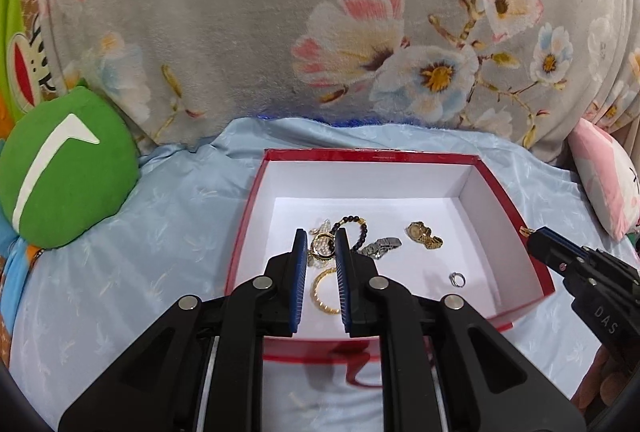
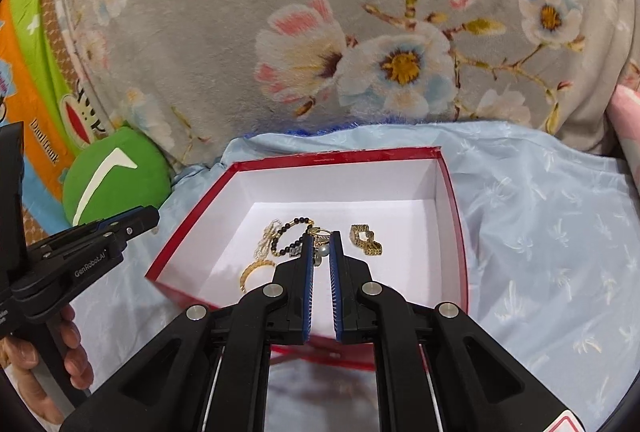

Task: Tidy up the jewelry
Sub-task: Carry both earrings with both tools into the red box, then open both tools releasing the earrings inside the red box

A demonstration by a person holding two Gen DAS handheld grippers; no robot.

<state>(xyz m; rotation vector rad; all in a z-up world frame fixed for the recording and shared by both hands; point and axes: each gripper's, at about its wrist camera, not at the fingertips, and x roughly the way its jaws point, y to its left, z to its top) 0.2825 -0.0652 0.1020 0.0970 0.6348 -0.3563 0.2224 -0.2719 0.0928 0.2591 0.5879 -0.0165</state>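
Hovering above the red box (image 1: 372, 153) at centre frame, where the jewelry (image 1: 424, 235) lies loose on its white floor, the right gripper (image 2: 321, 236) pinches a small gold piece (image 1: 525, 230), probably to sort it, while the left gripper (image 1: 321, 232) sits nearly pressed together, seemingly empty.
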